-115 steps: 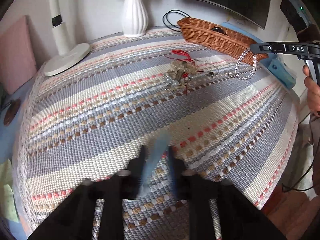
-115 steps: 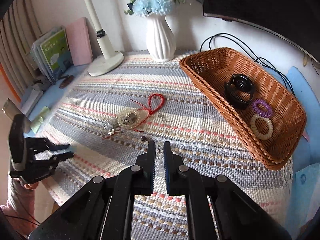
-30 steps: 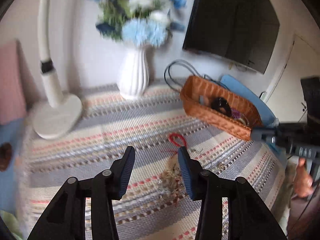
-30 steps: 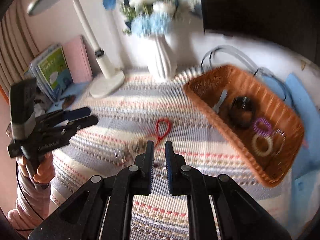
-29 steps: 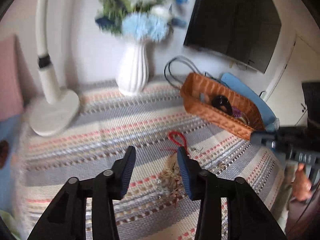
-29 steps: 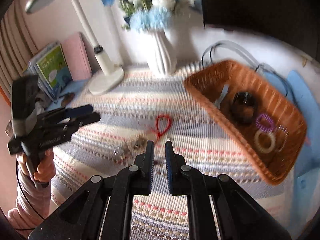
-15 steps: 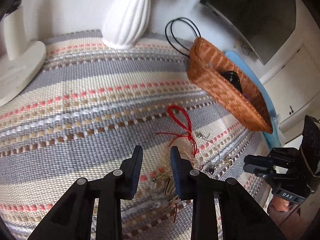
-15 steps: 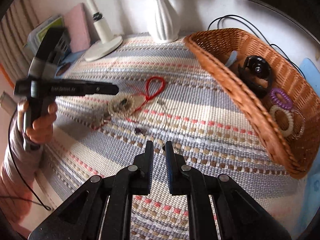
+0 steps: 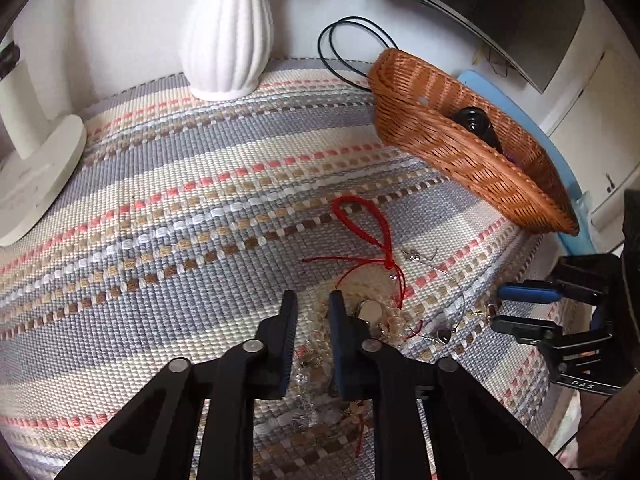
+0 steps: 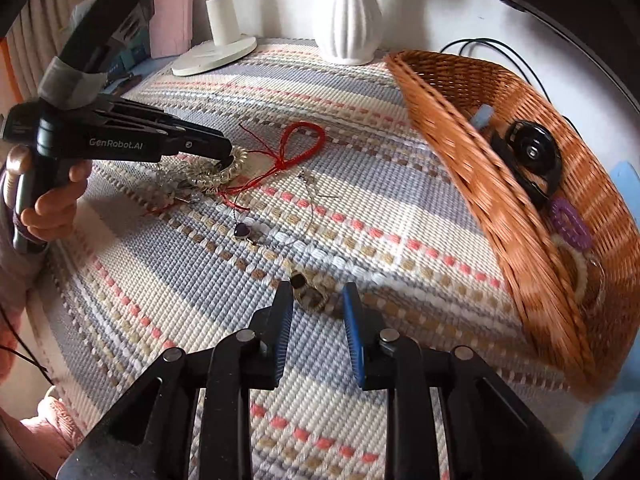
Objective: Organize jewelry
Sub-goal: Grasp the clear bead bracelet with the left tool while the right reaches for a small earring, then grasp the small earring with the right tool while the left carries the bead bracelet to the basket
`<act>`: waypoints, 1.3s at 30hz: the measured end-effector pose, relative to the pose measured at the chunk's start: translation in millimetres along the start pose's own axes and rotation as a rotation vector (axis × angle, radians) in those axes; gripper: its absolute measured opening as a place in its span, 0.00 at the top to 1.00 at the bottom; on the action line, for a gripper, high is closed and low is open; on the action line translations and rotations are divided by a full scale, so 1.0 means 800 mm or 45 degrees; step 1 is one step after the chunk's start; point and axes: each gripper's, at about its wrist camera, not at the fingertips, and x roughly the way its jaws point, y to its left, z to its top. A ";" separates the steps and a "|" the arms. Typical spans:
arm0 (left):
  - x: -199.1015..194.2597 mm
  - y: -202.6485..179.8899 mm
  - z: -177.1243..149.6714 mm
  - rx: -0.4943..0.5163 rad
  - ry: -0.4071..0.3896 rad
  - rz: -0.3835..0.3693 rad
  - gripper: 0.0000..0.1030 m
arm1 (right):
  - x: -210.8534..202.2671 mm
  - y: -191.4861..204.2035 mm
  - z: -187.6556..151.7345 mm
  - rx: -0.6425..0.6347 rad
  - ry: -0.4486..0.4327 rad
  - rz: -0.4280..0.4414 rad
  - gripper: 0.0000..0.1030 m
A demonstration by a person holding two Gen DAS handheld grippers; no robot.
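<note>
Right gripper [image 10: 316, 308] spreads its jaws around a small brown earring [image 10: 310, 294] on the striped cloth [image 10: 360, 216]; left gripper [image 9: 312, 312] pinches down on the pale bead cluster [image 9: 380, 312]. Beyond, the wicker basket [image 10: 452, 120].

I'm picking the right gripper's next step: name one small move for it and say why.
Probably lower the right gripper slightly so its opening jaws straddle the small dark-stoned piece on the cloth, then close. The piece lies just ahead of the fingertips, not yet held, and the basket waits at its right.
</note>
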 end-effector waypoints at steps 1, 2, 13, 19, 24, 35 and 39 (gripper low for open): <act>0.001 -0.003 0.000 0.007 -0.002 0.005 0.89 | 0.003 0.002 0.002 -0.016 -0.001 -0.008 0.74; 0.001 -0.004 0.001 0.014 -0.005 0.015 0.89 | 0.004 0.005 0.004 -0.034 -0.011 -0.020 0.74; -0.005 -0.007 0.003 0.018 -0.078 0.006 0.92 | -0.010 0.009 -0.002 -0.045 -0.077 -0.065 0.97; -0.048 -0.007 0.009 -0.001 -0.188 -0.023 0.92 | -0.049 -0.004 -0.020 0.038 -0.138 -0.031 0.98; -0.078 -0.023 0.012 0.014 -0.247 -0.015 0.92 | -0.081 -0.025 -0.033 0.134 -0.186 0.004 0.98; -0.109 -0.046 0.003 0.038 -0.301 -0.004 0.92 | -0.039 -0.016 -0.028 0.098 -0.055 0.003 0.73; -0.107 -0.042 0.001 0.035 -0.296 0.002 0.92 | -0.021 -0.028 -0.028 0.193 -0.050 0.066 0.74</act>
